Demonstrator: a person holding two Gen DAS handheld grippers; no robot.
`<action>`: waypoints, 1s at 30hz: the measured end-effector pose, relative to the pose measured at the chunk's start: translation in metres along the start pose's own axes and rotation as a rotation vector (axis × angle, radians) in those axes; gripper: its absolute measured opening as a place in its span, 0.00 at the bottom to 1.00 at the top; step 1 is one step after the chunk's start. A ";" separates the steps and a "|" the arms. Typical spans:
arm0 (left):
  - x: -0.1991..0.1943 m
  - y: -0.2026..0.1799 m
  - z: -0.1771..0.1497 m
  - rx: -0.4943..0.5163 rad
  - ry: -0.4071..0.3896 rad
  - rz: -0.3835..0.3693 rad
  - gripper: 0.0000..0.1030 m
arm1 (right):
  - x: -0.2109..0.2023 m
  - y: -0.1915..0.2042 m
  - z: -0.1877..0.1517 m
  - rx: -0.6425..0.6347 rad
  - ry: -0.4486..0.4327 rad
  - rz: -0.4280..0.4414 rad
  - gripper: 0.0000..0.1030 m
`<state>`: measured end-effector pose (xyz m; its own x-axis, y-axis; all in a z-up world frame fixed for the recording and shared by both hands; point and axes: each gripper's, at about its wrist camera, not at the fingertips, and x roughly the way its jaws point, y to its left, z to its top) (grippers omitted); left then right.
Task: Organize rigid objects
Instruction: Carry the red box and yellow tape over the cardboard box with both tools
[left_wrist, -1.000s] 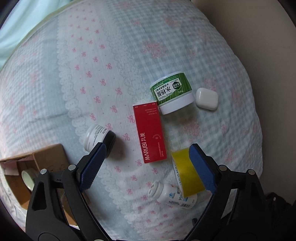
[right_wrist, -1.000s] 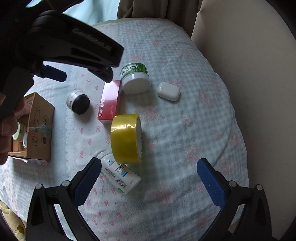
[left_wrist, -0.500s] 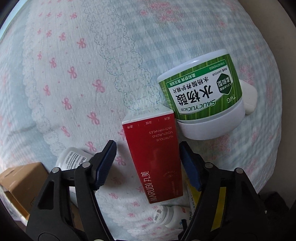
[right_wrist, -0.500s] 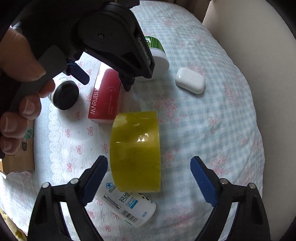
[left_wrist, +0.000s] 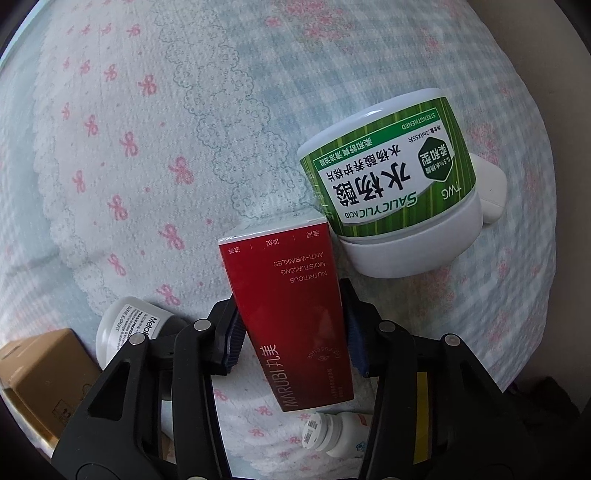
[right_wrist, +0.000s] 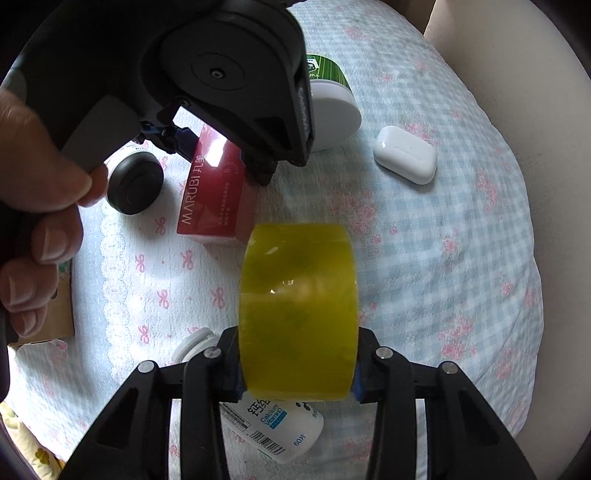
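Note:
A red MARUBI carton (left_wrist: 291, 295) lies flat on the bedspread. My left gripper (left_wrist: 291, 325) points down at it, jaws closing, with both blue pads pressing on its long sides. In the right wrist view the left gripper (right_wrist: 221, 158) straddles the same carton (right_wrist: 214, 199), held by a person's hand (right_wrist: 40, 184). A yellow tape roll (right_wrist: 297, 295) stands on edge, and my right gripper (right_wrist: 297, 373) is closing with its pads against the roll's two flat faces.
A green-labelled white jar (left_wrist: 388, 177) touches the carton's far corner, with a white earbud case (right_wrist: 404, 155) beyond it. A black-lidded jar (right_wrist: 135, 182) lies left of the carton, and a white calcium bottle (right_wrist: 280, 428) lies under the tape. An open cardboard box (left_wrist: 40, 373) sits at the left.
Both grippers came down from above the bedspread and shut: the left onto the red carton, the right onto the yellow tape roll. Nothing else has shifted.

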<state>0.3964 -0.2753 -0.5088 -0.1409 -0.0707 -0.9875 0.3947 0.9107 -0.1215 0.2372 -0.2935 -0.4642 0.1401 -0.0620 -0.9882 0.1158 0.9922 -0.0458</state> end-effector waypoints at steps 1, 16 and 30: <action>-0.004 0.003 -0.003 -0.007 -0.007 -0.006 0.39 | -0.001 -0.001 0.000 0.001 -0.002 0.000 0.37; -0.076 0.010 -0.047 -0.049 -0.110 -0.022 0.39 | -0.039 -0.022 -0.013 0.044 -0.058 0.002 0.37; -0.209 0.001 -0.136 -0.124 -0.320 -0.065 0.38 | -0.179 -0.049 -0.018 -0.039 -0.173 0.051 0.36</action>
<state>0.3027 -0.2040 -0.2888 0.1369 -0.2365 -0.9619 0.2786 0.9411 -0.1917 0.1891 -0.3295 -0.2876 0.3120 -0.0262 -0.9497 0.0661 0.9978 -0.0058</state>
